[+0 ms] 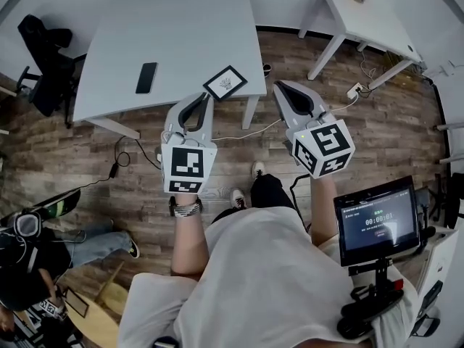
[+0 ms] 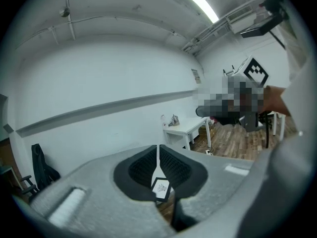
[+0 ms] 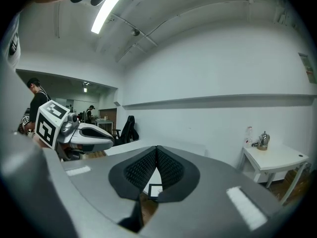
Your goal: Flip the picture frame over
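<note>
The picture frame [image 1: 225,83], small, black-edged with a white face, lies flat near the front right corner of the grey table [image 1: 181,27]. My left gripper [image 1: 205,98] hangs just short of it over the table's edge, its jaws almost together with only a thin slit and nothing between them. In the left gripper view, the frame [image 2: 161,188] shows below the tips of that gripper [image 2: 158,147]. My right gripper [image 1: 278,85] is shut and empty, off the table's right corner above the floor. The right gripper view has the frame [image 3: 155,191] beneath its closed tips [image 3: 157,148].
A black phone [image 1: 146,77] lies on the table left of the frame. A black office chair [image 1: 43,56] stands at the table's left end. A white side table [image 1: 362,20] is at the back right. A screen on a stand [image 1: 377,220] is beside me; cables cross the wooden floor.
</note>
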